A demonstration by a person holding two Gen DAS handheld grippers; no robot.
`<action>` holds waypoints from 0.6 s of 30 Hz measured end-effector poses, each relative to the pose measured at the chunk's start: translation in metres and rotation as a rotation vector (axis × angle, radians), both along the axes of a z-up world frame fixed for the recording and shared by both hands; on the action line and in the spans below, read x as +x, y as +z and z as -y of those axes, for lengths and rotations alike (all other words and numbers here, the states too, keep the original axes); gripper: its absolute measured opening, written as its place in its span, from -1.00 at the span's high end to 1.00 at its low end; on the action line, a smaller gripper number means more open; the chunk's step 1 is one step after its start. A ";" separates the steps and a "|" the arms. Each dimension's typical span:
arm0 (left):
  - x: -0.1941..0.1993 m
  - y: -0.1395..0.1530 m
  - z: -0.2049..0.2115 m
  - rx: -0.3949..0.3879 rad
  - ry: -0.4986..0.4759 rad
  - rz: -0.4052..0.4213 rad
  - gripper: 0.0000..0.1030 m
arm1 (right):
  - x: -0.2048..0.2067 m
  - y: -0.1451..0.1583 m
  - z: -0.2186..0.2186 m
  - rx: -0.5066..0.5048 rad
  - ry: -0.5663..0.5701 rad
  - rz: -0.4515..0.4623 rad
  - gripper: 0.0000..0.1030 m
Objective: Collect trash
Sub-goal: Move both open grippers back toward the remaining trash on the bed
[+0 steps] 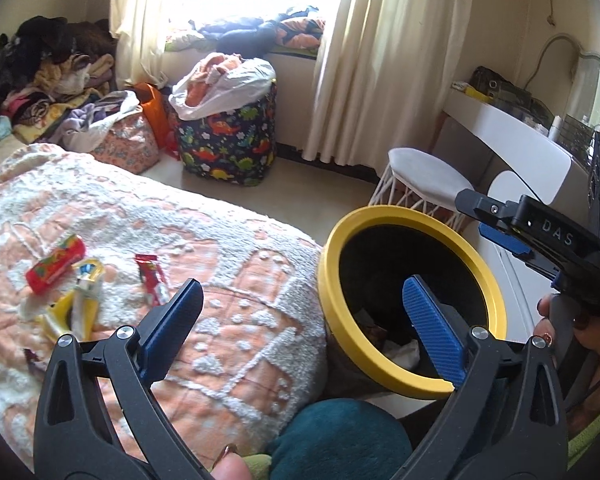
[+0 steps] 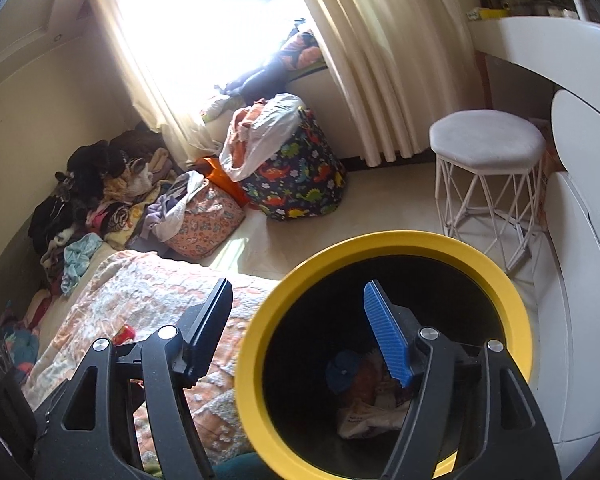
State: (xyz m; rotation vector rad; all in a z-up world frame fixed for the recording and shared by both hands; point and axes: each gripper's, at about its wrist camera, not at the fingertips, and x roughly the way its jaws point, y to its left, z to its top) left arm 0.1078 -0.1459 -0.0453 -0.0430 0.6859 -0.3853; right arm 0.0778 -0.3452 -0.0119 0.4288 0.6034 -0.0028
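Observation:
A black bin with a yellow rim [image 1: 384,215] stands beside the bed, and crumpled trash [image 2: 366,408] lies at its bottom. My left gripper [image 1: 303,284] is open and holds nothing; its right finger hangs over the bin's mouth and its left finger over the blanket. My right gripper [image 2: 297,286] is open and empty above the bin rim [image 2: 256,360]; in the left wrist view it [image 1: 476,215] shows at the bin's far right. On the peach-and-white blanket [image 1: 228,280] lie a red packet [image 1: 56,266], a red wrapper [image 1: 153,282] and yellow wrappers [image 1: 80,304].
A white stool [image 2: 486,142] stands beyond the bin, with a white desk [image 2: 540,36] to the right. A dinosaur-print hamper [image 1: 230,140], stuffed bags and a pile of clothes [image 1: 48,76] crowd the floor under the curtained window. A teal cushion [image 1: 340,440] lies near my hands.

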 end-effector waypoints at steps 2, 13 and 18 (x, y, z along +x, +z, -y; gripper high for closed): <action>-0.003 0.004 -0.007 0.004 0.018 0.019 -0.78 | 0.000 0.003 -0.009 -0.010 0.017 0.008 -0.32; -0.008 0.016 -0.043 0.010 0.095 0.069 -0.78 | 0.003 0.011 -0.048 -0.050 0.114 0.021 -0.33; -0.010 0.018 -0.061 0.005 0.138 0.078 -0.78 | 0.005 0.013 -0.070 -0.064 0.158 0.023 -0.37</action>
